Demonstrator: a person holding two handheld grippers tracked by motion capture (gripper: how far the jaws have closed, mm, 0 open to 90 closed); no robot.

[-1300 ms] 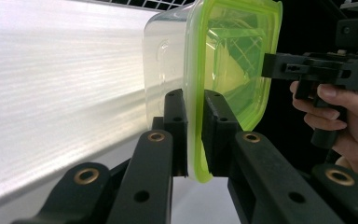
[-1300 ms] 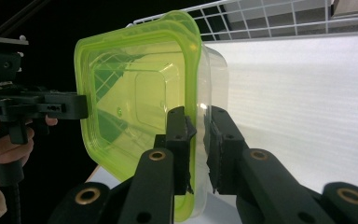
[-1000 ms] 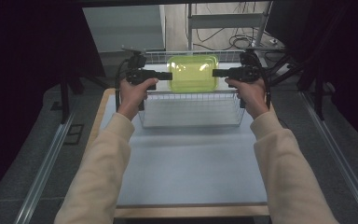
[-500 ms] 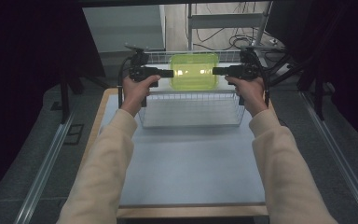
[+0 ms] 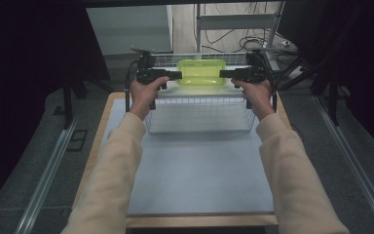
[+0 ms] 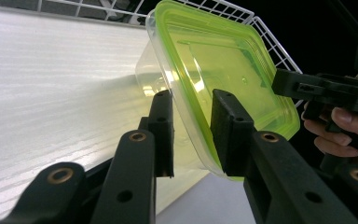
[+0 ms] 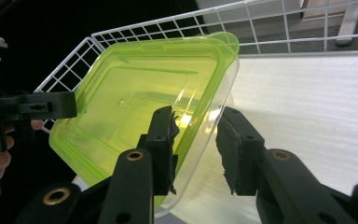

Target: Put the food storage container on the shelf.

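Now green-lidded container sits between both loosened grippers.

You have a white wire basket sitting at the far end of the tabletop, which carries a pale grey mat framed by a wooden edge. Beyond the basket you see a metal shelf frame and a tangle of dark cables on the light floor. Aluminium rails run along the grey floor on both sides of you, and dark curtains close off the left and right.
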